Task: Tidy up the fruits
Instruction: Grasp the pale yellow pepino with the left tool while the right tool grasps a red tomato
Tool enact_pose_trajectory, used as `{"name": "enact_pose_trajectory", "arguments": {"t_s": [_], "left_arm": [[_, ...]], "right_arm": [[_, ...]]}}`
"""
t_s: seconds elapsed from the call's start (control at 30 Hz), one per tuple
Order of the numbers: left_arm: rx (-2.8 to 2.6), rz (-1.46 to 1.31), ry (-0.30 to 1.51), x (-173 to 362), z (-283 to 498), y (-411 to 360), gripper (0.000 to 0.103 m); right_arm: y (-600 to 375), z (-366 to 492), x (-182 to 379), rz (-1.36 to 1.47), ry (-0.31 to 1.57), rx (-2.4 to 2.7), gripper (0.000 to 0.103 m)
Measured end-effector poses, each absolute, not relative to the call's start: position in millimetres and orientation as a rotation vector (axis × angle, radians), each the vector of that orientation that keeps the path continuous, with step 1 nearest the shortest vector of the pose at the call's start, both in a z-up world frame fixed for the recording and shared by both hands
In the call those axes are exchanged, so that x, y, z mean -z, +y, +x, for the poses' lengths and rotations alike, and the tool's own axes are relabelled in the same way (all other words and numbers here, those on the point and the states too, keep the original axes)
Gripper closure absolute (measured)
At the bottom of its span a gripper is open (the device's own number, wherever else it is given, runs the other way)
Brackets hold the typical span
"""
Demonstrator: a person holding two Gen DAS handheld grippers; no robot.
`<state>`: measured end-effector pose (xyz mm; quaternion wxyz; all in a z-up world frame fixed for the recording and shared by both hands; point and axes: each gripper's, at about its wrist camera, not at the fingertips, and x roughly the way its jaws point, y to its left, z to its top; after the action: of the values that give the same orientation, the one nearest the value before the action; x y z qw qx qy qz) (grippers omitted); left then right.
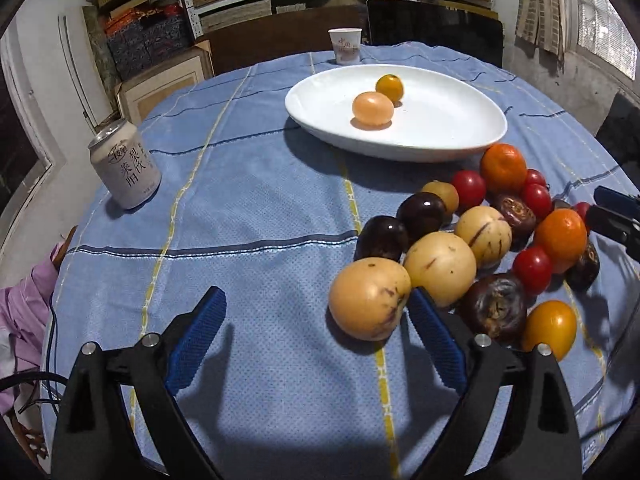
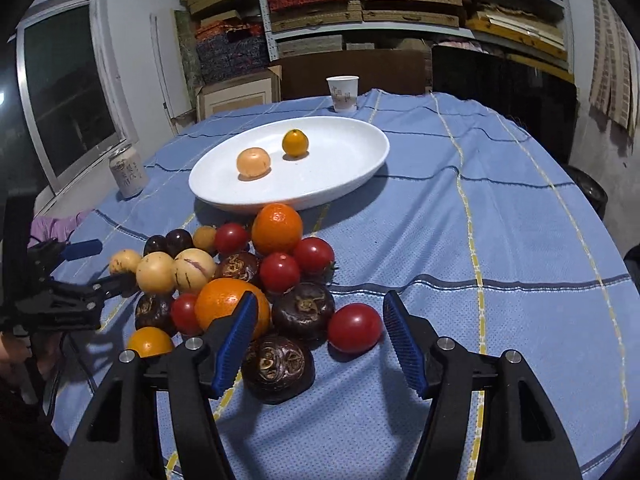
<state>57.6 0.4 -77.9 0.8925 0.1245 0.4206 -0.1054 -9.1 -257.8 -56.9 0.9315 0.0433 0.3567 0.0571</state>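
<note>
Judging by the white plate (image 2: 360, 168) holding only two fruits, sorting has barely begun: both grippers (image 1: 316, 332) (image 2: 320, 340) gape empty near the fruit pile (image 2: 240, 276), apparently untouched.

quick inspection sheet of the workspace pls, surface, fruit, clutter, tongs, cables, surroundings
surface: blue checked tablecloth, round table
job's things: white plate holding a pale peach fruit and a yellow fruit; fruit pile loose on the cloth
clutter: drink can, paper cup
tongs: left tongs open, empty; right tongs open, red tomato between the pads, untouched
cables: black cable at table edge
surroundings: shelves of boxes, window
</note>
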Motion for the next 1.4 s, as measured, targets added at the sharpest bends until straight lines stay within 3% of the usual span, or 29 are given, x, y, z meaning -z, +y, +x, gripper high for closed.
{"name": "enact_pose_trajectory", "arguments": {"t_s": [0.07, 0.13, 0.17, 0.63, 0.8, 1.23, 1.4], "left_arm": [[0.248, 0.239, 0.915, 82.2, 63.7, 0.6, 0.027], [0.3, 0.225, 0.919, 82.5, 63.4, -0.2, 0.056], [0.314, 0.231, 0.915, 82.6, 63.0, -1.6, 0.065], [0.347, 0.09, 0.89, 77.7, 60.1, 15.1, 0.065], [0.352, 0.084, 0.895, 78.4, 60.8, 15.1, 0.065], [0.36, 0.084, 0.913, 80.6, 63.4, 12.9, 0.065], [0.356, 0.083, 0.914, 81.1, 63.6, 12.5, 0.065]], "right_arm": [[-260.0, -9.0, 57.0, 0.1, 0.733, -0.113, 0.038], [-264.4, -8.6, 57.7, 0.122, 0.738, -0.106, 0.038], [-265.9, -8.0, 58.3, 0.129, 0.743, -0.105, 0.038], [-282.4, 0.2, 73.6, 0.227, 0.842, -0.077, 0.04], [-281.4, 0.2, 75.8, 0.225, 0.859, -0.109, 0.052], [-287.5, 5.1, 77.1, 0.23, 0.876, -0.187, 0.059], [-290.1, 2.3, 75.8, 0.229, 0.859, -0.155, 0.072]]}}
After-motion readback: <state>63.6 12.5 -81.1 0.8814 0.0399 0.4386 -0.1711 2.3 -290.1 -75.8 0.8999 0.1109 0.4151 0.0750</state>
